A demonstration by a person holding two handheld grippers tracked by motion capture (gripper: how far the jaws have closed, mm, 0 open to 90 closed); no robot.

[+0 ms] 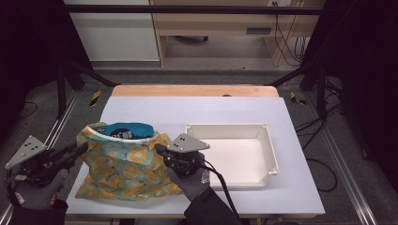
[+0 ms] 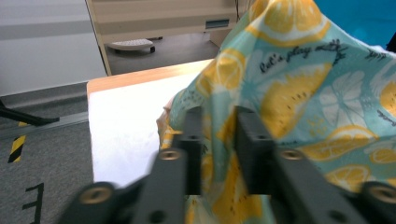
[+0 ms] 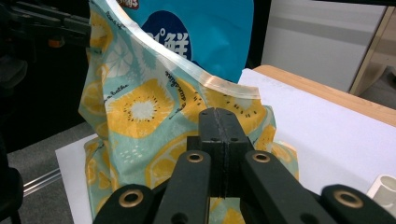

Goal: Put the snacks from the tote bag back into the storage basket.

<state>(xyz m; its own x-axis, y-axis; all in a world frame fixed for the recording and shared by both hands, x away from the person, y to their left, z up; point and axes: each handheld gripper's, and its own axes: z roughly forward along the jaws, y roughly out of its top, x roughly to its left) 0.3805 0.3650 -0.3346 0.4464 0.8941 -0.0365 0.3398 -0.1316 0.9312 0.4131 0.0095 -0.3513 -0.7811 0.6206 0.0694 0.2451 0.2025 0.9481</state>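
Bag (image 1: 122, 168) stood on the white table (image 1: 202, 112), left of the tray (image 1: 270, 154), mouth up and held wide. Lemon print on teal cloth, pale hem round the opening. Blue packet (image 1: 126, 130) sat inside, top showing above the rim.

Left gripper (image 1: 84, 149) came in low from the left edge of the table, jaws level, set on the bag's left side. In the left gripper view (image 2: 218, 154), jaws stood a little apart with a fold of cloth between them; whether the pads pressed on it could not be told.

Right gripper (image 1: 158, 150) sat at the bag's right rim, near the tray's near-left corner. In the right gripper view (image 3: 219, 135), jaws fully closed, tips meeting against the cloth just below the hem; cloth pinched there, bunched round the tips. Same view showed the packet (image 3: 205, 32) rising behind the hem, and the left gripper (image 3: 70, 28) dark at the far rim.

Tray lay open side up, apart from both grippers.
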